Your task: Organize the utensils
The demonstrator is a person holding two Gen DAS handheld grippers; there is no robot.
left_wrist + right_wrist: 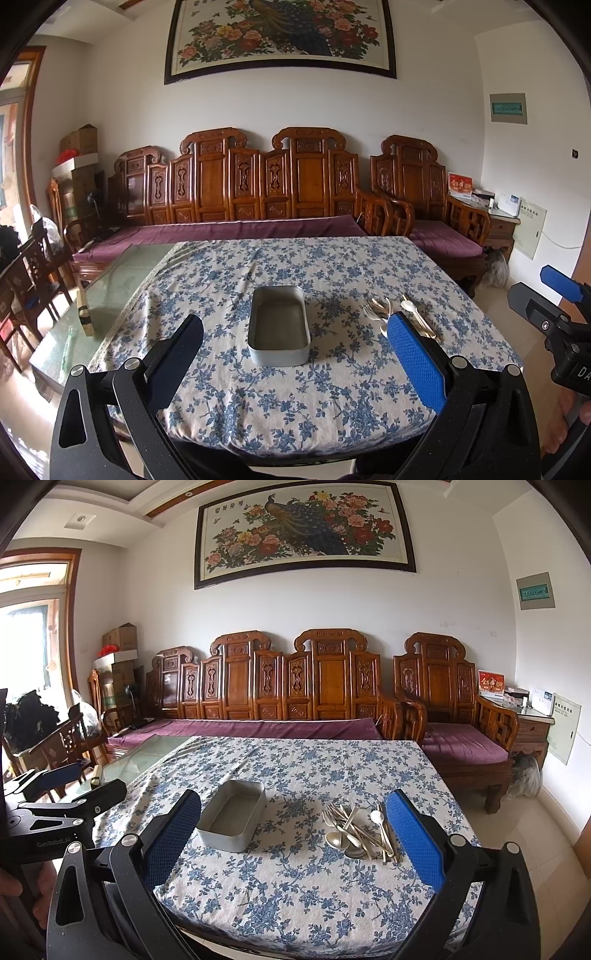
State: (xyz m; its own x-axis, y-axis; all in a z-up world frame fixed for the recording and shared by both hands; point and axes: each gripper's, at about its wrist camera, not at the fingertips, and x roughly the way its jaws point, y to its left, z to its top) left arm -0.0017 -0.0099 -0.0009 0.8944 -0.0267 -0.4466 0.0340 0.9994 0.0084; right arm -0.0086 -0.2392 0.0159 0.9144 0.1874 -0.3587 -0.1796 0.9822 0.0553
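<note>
The tin [279,334] lay empty on the floral cloth [295,398], its long side running away from the camera. The left gripper [291,354] hovered above the near edge with fingers wide apart, holding nothing. Its right finger [413,362] hid part of the utensils [384,310]. The right wrist view showed that pile whole: forks, spoons and slim handles heaped together [360,834], near the tin [232,818] but apart from it. The right gripper [293,843] also hung spread and empty. Bare cloth lay all round both things; glass tabletop [118,280] showed past the cloth's left edge.
</note>
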